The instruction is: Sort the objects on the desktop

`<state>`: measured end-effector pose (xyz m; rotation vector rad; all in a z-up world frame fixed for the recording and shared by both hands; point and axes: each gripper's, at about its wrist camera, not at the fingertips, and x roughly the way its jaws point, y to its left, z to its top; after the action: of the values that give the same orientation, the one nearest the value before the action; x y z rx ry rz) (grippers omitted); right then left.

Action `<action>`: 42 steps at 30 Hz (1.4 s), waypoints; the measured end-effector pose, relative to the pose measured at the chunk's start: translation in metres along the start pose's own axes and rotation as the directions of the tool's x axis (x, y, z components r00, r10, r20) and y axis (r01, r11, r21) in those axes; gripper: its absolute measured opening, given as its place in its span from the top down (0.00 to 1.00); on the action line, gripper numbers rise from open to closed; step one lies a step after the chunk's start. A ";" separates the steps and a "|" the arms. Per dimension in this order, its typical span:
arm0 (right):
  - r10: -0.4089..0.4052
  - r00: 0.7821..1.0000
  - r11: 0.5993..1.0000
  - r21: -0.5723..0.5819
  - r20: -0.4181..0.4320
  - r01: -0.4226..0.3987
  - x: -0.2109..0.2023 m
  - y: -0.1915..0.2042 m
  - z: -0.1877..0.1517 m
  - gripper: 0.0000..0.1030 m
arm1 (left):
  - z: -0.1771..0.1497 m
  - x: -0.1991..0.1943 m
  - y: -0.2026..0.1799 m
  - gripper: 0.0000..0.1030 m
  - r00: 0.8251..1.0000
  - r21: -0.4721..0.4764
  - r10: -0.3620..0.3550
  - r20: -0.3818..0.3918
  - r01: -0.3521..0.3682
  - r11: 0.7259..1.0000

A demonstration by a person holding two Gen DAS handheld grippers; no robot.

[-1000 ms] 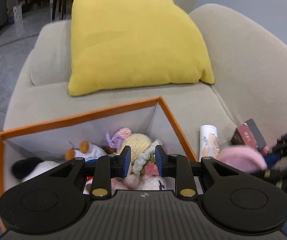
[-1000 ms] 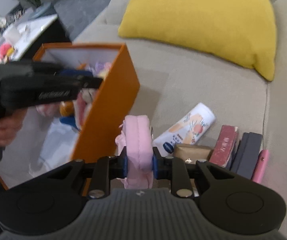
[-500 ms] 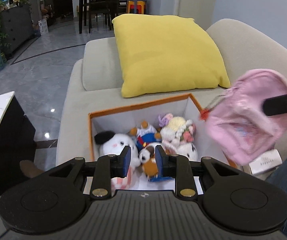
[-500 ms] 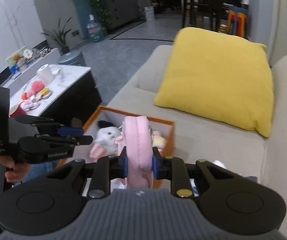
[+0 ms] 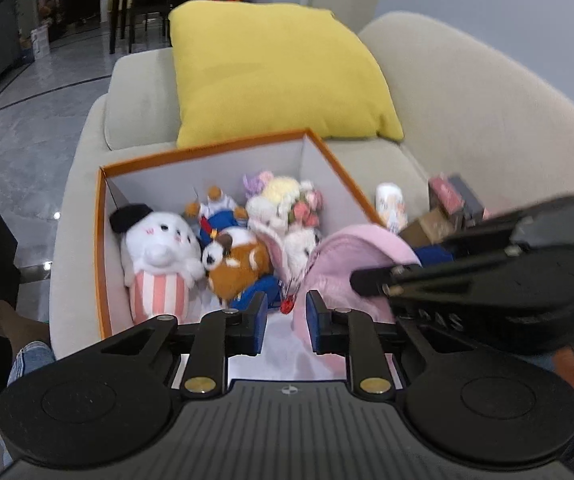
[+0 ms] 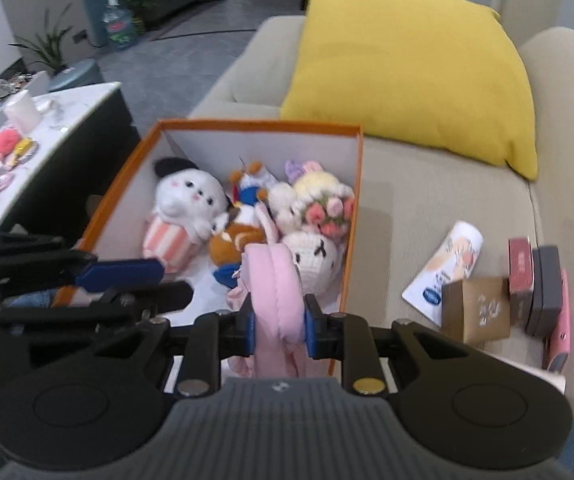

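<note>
The right gripper [image 6: 278, 330] is squeezing a small pink backpack [image 6: 275, 280] btwn its blue pads, so it's closed on it. The backpack is hanging just over the near right corner of the orange box [image 6: 259, 125], w/ its long side pointing away from the gripper, toward the plush toys [image 6: 191, 200] already inside. The box is on the sofa [image 6: 427, 216], right under & ahead of the gripper, so the drop looks like mostly a small move fwd & down. The left gripper [image 5: 286, 326] is holding nothing; its jaws have just been closing a bit & are standing partly apart, empty, just beside the backpack. The lotion tube [image 6: 445, 266] & little boxes [image 6: 477, 310] are lying on the sofa to the right, nearer the right gripper.
</note>
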<state>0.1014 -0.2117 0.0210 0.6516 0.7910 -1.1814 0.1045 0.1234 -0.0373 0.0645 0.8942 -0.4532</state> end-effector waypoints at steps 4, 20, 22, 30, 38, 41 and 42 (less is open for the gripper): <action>-0.043 0.999 0.999 -0.024 -0.019 0.043 0.017 0.005 -0.004 0.77 | -0.013 0.009 0.001 0.77 0.999 0.029 0.021 -0.036 -0.020 0.999; -0.012 1.000 1.000 0.017 0.019 0.012 0.012 -0.001 -0.013 0.69 | -0.021 0.047 -0.020 0.78 0.990 0.089 -0.008 -0.140 0.020 0.996; -0.003 0.999 1.000 0.019 0.047 0.002 0.005 -0.002 -0.012 0.59 | -0.019 0.050 -0.023 0.78 0.990 0.101 -0.010 -0.143 0.025 0.995; 0.011 0.989 0.999 0.030 0.146 -0.016 -0.032 -0.023 -0.006 0.56 | -0.014 0.052 -0.030 0.78 0.990 0.131 -0.046 -0.134 0.064 0.989; -0.056 0.985 0.995 0.097 0.166 0.040 -0.044 -0.078 -0.012 0.52 | -0.018 0.049 -0.036 0.78 0.990 0.243 -0.055 -0.127 0.085 0.966; -0.041 0.992 0.991 0.132 0.120 0.024 -0.033 -0.097 -0.022 0.52 | -0.021 0.051 -0.040 0.78 0.987 0.293 -0.066 -0.149 0.108 0.950; -0.033 0.994 0.990 0.139 0.106 0.018 -0.030 -0.100 -0.025 0.52 | -0.023 0.050 -0.041 0.78 0.985 0.311 -0.073 -0.157 0.119 0.943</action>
<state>-0.0057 -0.2012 0.0275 0.6863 0.6320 -1.2920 0.0978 0.0738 -0.0845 0.3560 0.9607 -0.6902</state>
